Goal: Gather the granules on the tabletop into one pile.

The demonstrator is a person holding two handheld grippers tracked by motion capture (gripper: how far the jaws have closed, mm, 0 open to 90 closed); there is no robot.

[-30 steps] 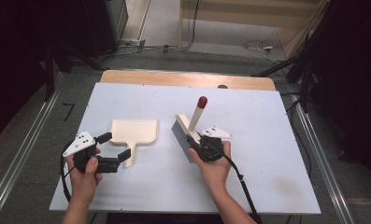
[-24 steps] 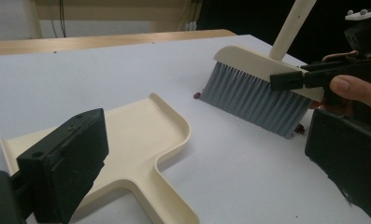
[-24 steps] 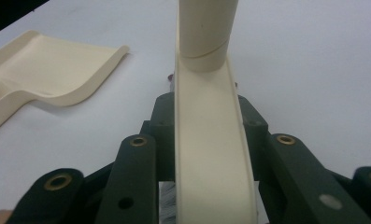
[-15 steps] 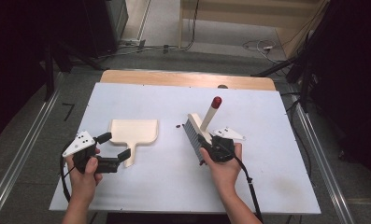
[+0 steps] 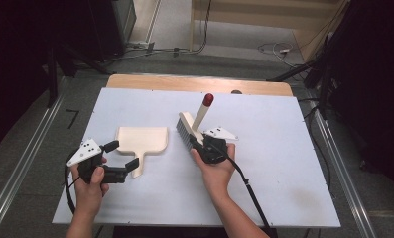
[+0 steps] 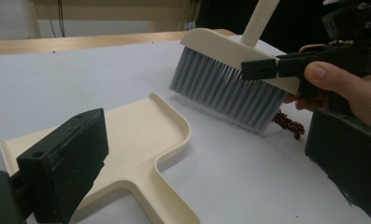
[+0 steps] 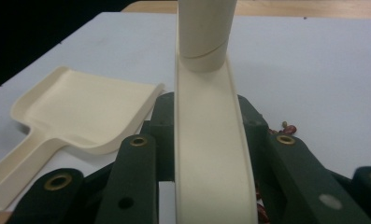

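Two tongs, right tongs (image 5: 197, 144) clamping brush (image 5: 187, 130), dustpan (image 5: 141, 140) just beside

I see a cream dustpan (image 5: 141, 139) lying flat on the white table, its handle toward me. Just right of it, the cream brush (image 5: 187, 130) with grey bristles is held tilted, red-tipped handle up

In the left gripper view the brush (image 6: 230, 79) loses the top of its handle to the upper edge, and the dustpan (image 6: 127, 154) loses its handle end to the bottom edge. Beside the brush's bristles a small reddish-brown clump (image 6: 288, 125) sits half hidden; what it is cannot be told. In the right gripper view the brush's bristles are hidden under its cream back.
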